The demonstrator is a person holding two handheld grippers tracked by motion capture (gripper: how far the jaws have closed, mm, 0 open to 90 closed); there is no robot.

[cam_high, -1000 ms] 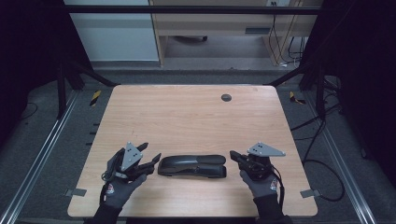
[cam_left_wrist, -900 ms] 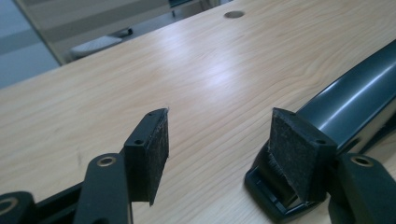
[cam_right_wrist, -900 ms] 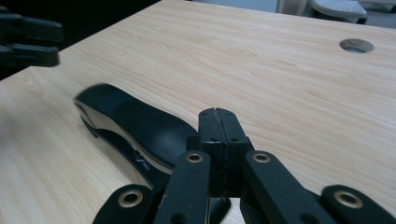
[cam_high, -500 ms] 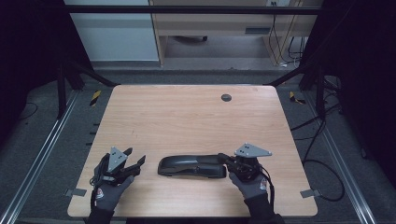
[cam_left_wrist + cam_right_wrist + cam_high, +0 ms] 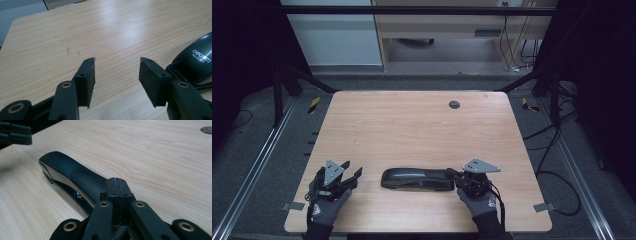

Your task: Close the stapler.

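Reading "No.0381" on stapler point(image 5: 197, 60); illegible from high view.

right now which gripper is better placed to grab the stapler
Probably the left. The left gripper is open beside the stapler end. The right gripper is shut, pads together at the other end, gripping nothing, so it must open first.
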